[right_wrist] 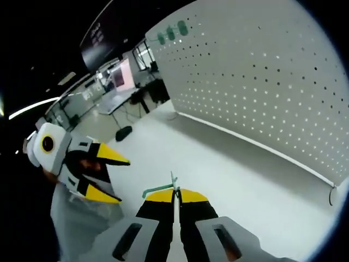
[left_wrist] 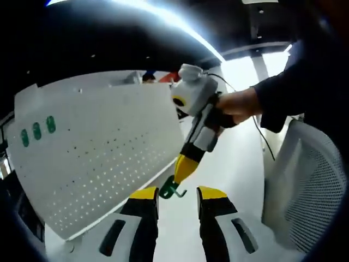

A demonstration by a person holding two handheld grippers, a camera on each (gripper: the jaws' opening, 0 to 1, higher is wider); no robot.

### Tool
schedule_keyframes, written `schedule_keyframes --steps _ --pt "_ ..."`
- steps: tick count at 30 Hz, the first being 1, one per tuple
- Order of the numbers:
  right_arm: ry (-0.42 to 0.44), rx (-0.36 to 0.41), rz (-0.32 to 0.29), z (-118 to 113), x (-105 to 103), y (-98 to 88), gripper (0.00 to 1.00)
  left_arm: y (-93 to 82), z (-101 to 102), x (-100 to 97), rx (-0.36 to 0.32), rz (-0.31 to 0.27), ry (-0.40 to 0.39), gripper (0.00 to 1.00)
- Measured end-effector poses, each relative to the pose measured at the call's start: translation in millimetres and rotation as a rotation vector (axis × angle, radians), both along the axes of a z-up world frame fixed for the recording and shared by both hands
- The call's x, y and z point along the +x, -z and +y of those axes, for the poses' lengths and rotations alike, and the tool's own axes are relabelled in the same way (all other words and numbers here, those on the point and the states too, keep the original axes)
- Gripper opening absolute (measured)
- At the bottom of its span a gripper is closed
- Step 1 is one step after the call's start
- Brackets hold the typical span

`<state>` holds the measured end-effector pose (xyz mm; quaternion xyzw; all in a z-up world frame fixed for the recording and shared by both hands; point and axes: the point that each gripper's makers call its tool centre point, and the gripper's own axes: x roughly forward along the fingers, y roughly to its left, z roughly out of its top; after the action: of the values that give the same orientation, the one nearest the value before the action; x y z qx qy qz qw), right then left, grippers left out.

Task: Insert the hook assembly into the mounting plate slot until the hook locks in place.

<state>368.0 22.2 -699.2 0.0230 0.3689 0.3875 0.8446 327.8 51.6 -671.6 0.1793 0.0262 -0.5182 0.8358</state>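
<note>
Right gripper (right_wrist: 176, 197) is clamped tight on the hook (right_wrist: 163, 189): yellow tips pinched together, the green hook's bar sticking out to the left of the tips and a thin stem poking up between them. In the left gripper view the same hook (left_wrist: 173, 188) hangs from the right gripper (left_wrist: 180, 173), which comes in from above with a hand (left_wrist: 240, 105) on its handle; the curl points down and sits just above the gap of the left gripper (left_wrist: 178, 195). Left gripper's jaws are parted with nothing between them, so my read is it's standing by to steady or re-grip, not carrying anything. Hook looks like thin painted wire or stamped metal, small, smooth, curled at one end; a pinch grip near the stem probably leaves the insert end free. The pegboard (right_wrist: 262, 76) is the mounting plate: white sheet, matte, rows of small round holes, standing upright on the white tabletop (right_wrist: 218, 164), lower edge along the tabletop. Three green pill-shaped tabs (right_wrist: 171, 33) sit near one top corner. A thin wire hook (right_wrist: 330, 195) hangs at the board's bottom corner near the tabletop. Hook is well apart from the board, not inserted yet; judged step is approach and alignment to a hole. Small holes plus a thin stem means alignment will be fiddly.
</note>
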Motion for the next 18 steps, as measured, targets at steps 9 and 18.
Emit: schedule_keyframes --steps 9,18 --pt "0.002 0.03 0.116 6 -16 -1.8 0.0 9.3 -7 -3.1 0.093 -0.073 0.043 0.22" --pt "0.006 0.034 0.173 11 -25 1.1 0.0 15.6 -9 -4.2 0.161 -0.14 0.068 0.14"
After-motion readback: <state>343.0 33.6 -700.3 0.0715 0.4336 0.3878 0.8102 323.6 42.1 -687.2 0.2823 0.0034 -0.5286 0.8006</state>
